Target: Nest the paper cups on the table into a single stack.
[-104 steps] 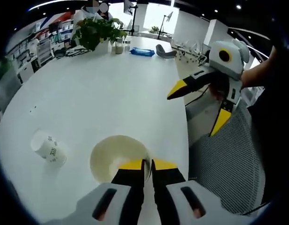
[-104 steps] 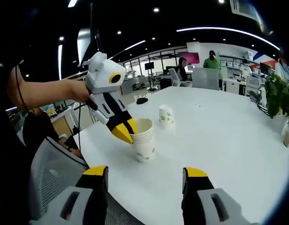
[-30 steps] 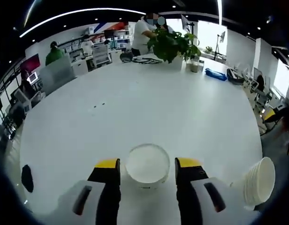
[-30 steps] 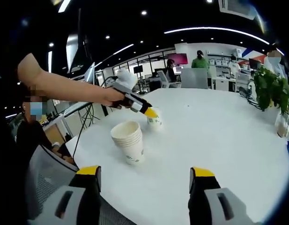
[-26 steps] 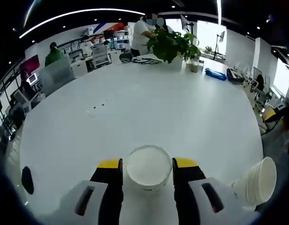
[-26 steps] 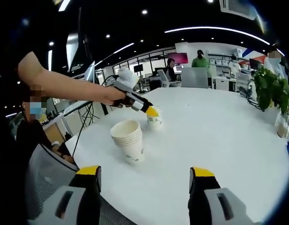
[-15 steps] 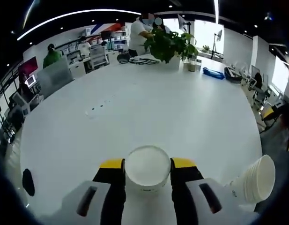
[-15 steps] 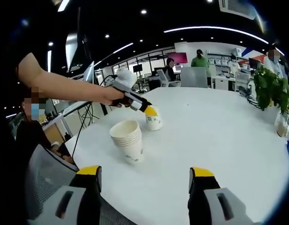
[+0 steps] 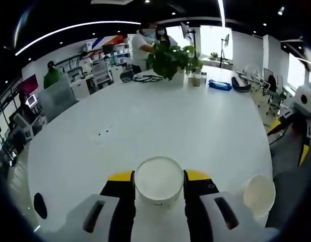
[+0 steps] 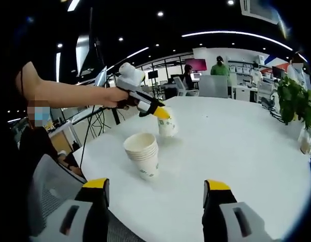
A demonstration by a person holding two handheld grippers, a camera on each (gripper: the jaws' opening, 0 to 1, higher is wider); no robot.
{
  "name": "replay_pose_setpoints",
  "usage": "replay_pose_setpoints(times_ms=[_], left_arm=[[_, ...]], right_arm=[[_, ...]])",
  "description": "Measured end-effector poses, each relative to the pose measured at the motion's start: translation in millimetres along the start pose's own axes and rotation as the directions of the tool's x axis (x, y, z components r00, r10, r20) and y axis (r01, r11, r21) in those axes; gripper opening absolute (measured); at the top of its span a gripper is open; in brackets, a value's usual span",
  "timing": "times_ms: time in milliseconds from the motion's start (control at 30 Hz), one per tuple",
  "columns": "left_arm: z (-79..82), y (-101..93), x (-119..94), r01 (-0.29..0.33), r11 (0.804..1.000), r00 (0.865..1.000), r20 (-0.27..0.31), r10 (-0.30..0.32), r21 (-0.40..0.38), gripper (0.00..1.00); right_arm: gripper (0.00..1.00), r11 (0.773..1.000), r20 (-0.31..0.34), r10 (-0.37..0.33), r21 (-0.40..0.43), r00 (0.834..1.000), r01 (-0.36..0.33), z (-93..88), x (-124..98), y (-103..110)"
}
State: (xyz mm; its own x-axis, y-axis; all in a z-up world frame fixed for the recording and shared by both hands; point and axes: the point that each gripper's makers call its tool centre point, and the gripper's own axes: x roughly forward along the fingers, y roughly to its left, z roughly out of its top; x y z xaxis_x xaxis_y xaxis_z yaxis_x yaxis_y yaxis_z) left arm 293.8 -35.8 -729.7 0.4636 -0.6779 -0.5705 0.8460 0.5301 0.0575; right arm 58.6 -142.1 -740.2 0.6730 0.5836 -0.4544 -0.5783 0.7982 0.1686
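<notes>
L tool [image 9: 159,177] grips white cup [image 9: 159,180], green print

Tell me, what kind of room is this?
Probably an open office: a big white table with a potted plant, desks with monitors behind, and people standing around.

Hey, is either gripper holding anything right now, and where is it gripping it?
The left gripper is shut on a single paper cup, one jaw on each side of its wall just below the rim. The right gripper is open and holds nothing.
</notes>
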Motion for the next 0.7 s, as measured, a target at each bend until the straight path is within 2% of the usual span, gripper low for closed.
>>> replay_pose_setpoints(times_ms=[200,300,467,533,700], left_arm=[[20.7,-19.3,-21,0.007,1.000,0.999,0.038,-0.008,0.024,0.36],[35.5,-34.1,-35,0.015,1.000,0.997,0.074,-0.016,0.022,0.36],[49.1,-52.3,-52,0.040,0.999,0.992,0.119,-0.043,0.023,0.36],[55.8,-69.8,-61,0.061,0.998,0.989,0.132,-0.063,0.020,0.36],[57.4,-89.0,-72,0.078,0.995,0.987,0.133,-0.085,0.054,0.36]], right_arm=[[0.76,1.000,0.014,0.013,-0.018,1.000,-0.012,9.7,0,2],[0.76,0.999,0.037,0.021,-0.025,0.999,-0.021,20.9,1,4],[0.74,0.999,0.071,0.044,-0.030,0.996,-0.042,36.9,3,7],[0.74,0.998,0.083,0.055,-0.035,0.995,-0.053,42.5,4,9],[0.73,0.996,0.099,0.084,-0.046,0.992,-0.080,49.7,5,16]])
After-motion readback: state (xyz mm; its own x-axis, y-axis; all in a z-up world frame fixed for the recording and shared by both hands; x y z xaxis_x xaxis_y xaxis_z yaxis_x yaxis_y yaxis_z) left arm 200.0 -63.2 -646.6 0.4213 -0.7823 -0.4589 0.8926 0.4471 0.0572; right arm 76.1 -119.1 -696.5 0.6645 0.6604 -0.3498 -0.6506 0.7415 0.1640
